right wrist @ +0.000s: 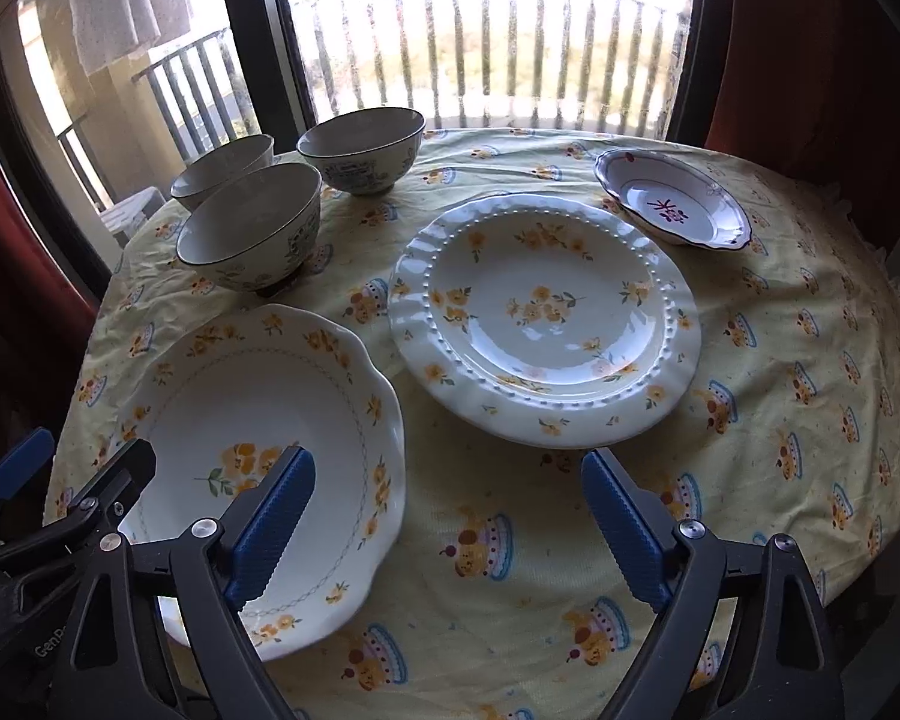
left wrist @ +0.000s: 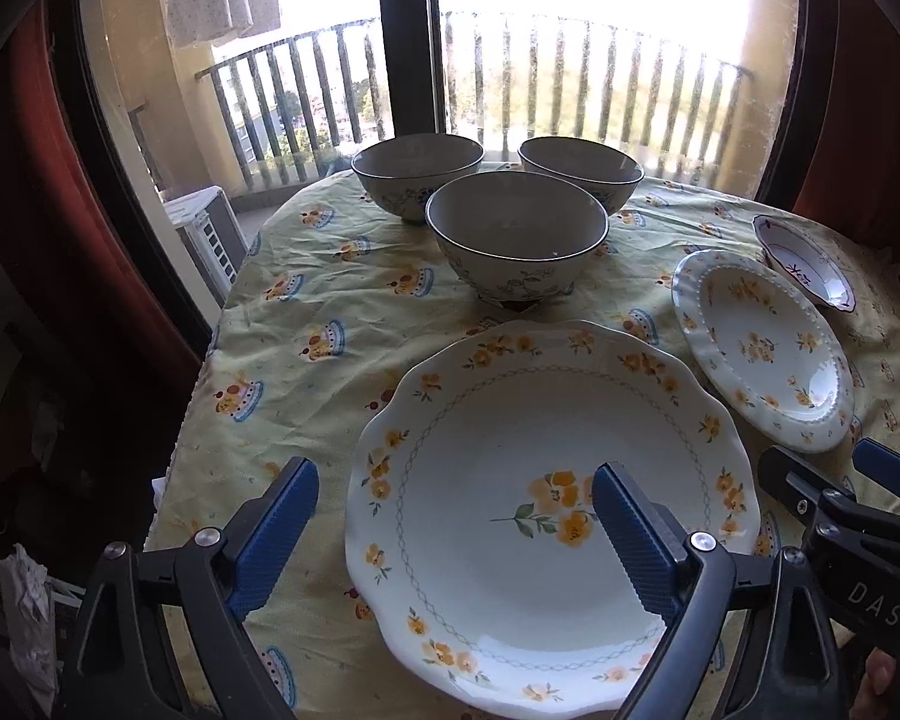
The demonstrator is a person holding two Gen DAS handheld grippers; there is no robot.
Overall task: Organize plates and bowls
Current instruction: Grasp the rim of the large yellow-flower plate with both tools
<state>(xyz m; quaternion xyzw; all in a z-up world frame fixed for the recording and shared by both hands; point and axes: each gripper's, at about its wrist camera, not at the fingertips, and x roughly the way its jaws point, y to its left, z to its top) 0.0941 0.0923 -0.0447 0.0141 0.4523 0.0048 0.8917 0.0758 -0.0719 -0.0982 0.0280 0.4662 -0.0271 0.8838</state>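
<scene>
a round worktop [right wrist: 750, 420] in a yellow cake-print cloth stands before a balcony window [left wrist: 570, 60]; three bowls [left wrist: 516, 240] cluster at its far left edge, seemingly touching; the big scalloped plate [left wrist: 546, 510] lies nearest, the beaded plate [right wrist: 546, 318] just beside it on the right, a small purple-trimmed dish [right wrist: 672, 204] beyond; the left claw [left wrist: 456, 528] hangs wide open over the scalloped plate's left rim, gripping nothing; the right claw [right wrist: 450, 516] gapes empty above bare cloth.
</scene>
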